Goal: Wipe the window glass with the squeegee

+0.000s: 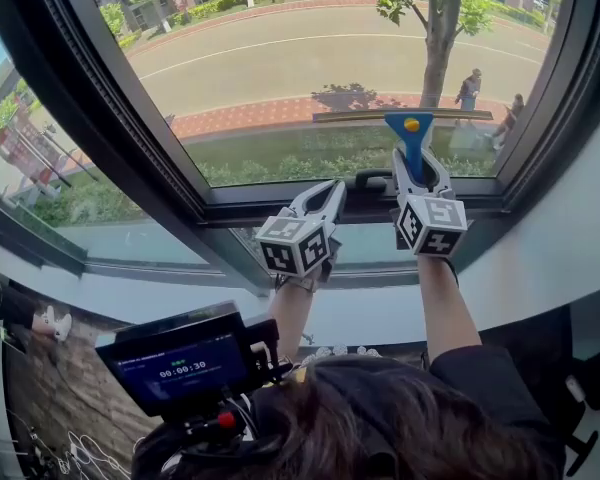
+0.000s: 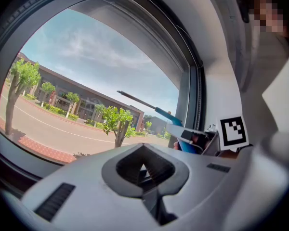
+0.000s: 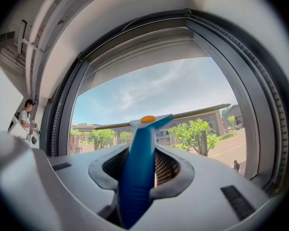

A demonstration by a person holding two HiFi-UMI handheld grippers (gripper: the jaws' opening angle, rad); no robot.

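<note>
The squeegee (image 1: 411, 133) has a blue handle with an orange dot and a long thin blade (image 1: 380, 115) that lies level against the window glass (image 1: 330, 58), low on the pane. My right gripper (image 1: 414, 165) is shut on the blue handle (image 3: 139, 167), and the blade (image 3: 192, 112) runs across the glass ahead of it. My left gripper (image 1: 332, 189) hangs just left of the right one, by the lower window frame; it is shut with nothing in it. From the left gripper (image 2: 143, 166) the squeegee (image 2: 156, 109) and the right gripper (image 2: 209, 138) show at the right.
A dark window frame (image 1: 280, 203) borders the pane, with a second angled pane (image 1: 70, 168) on the left. A white sill and wall (image 1: 380, 308) lie below. A small screen (image 1: 185, 366) sits near my head. A person (image 3: 26, 115) stands far left in the right gripper view.
</note>
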